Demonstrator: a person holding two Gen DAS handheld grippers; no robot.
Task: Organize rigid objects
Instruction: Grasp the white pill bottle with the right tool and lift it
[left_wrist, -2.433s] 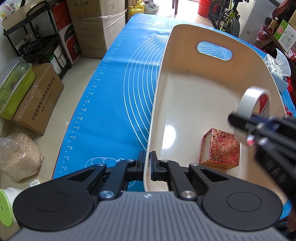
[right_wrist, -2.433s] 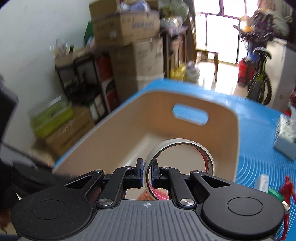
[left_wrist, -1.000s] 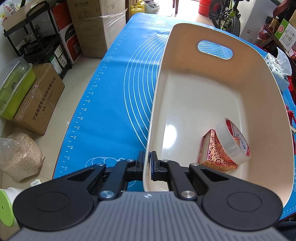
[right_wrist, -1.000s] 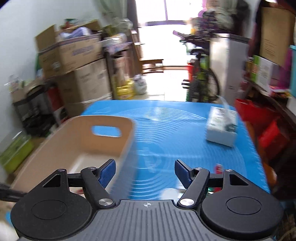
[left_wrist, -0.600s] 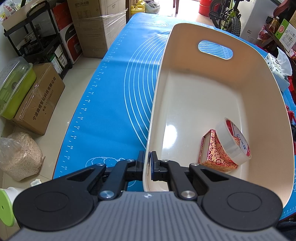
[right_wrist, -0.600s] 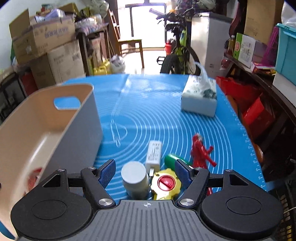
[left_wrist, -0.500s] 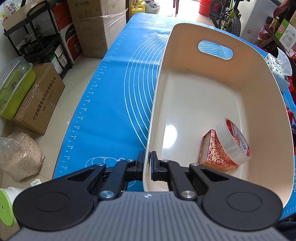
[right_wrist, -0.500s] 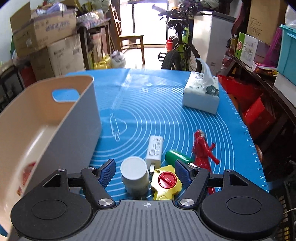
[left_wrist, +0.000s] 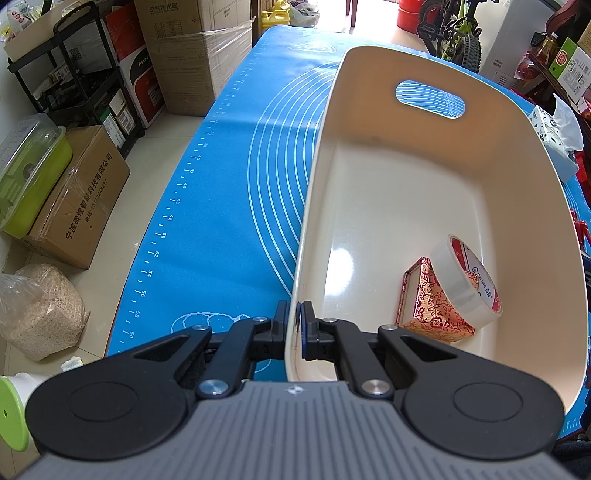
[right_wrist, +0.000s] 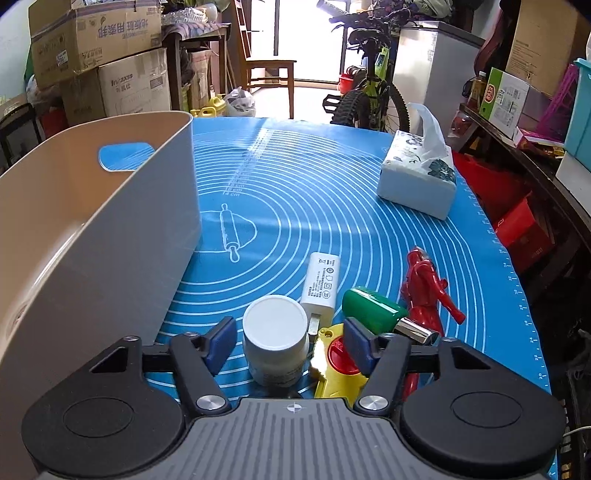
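The left wrist view looks steeply down from just above the near end wall of the cream bin (left_wrist: 436, 177), along its length toward the handle cutout (left_wrist: 429, 99). It sits very close to the bin rim. The right wrist view sits lower, beside the bin (right_wrist: 110, 206) on its right, facing level across the blue mat (right_wrist: 314, 192) on the desk. Both views share the bin, the mat and the tissue box (right_wrist: 415, 184).
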